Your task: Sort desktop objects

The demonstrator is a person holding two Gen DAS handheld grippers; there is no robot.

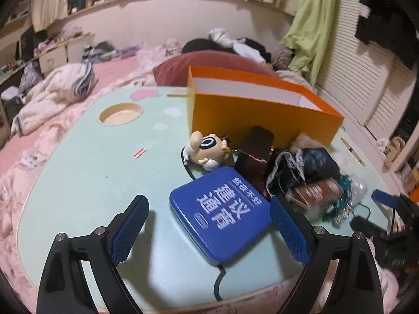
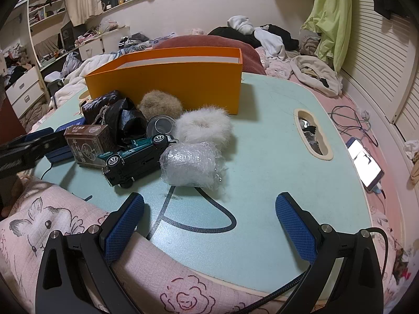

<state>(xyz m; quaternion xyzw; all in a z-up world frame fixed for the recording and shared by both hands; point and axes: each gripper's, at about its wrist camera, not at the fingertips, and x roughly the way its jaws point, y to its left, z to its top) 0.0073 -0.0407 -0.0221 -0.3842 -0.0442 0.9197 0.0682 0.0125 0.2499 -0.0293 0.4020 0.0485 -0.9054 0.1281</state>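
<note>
**deskgoblin:** Sorting hasn't really begun, I'd say. Orange box (image 2: 167, 78) sits at the back of the mint lap table (image 2: 262, 157), and as far as either view reaches inside, nothing's in it. Everything else is heaped just in front of it. Left gripper (image 1: 209, 225) hangs wide open, its right pad at the edge of the blue tin (image 1: 220, 214). Right gripper (image 2: 209, 222) is spread open too, holding nothing, near the bubble-wrap bundle (image 2: 191, 164).

**tidy_tom:** So what's next?

**deskgoblin:** My guess: the tin, since it's closest. It's flat and wide, so the jaws need to straddle an edge, and a cord runs out from under it that could drag.

**tidy_tom:** Headcount?

**deskgoblin:** One tin, one cartoon figurine (image 1: 207, 149), one green toy car (image 2: 136, 157) tipped on its side, one brown carton (image 2: 89, 141), one bubble-wrap bundle, one round metal can (image 2: 159, 125), two fur puffs, white (image 2: 204, 125) and tan (image 2: 159, 104). There's also dark crumpled stuff (image 2: 125, 120) I can't count.
</note>
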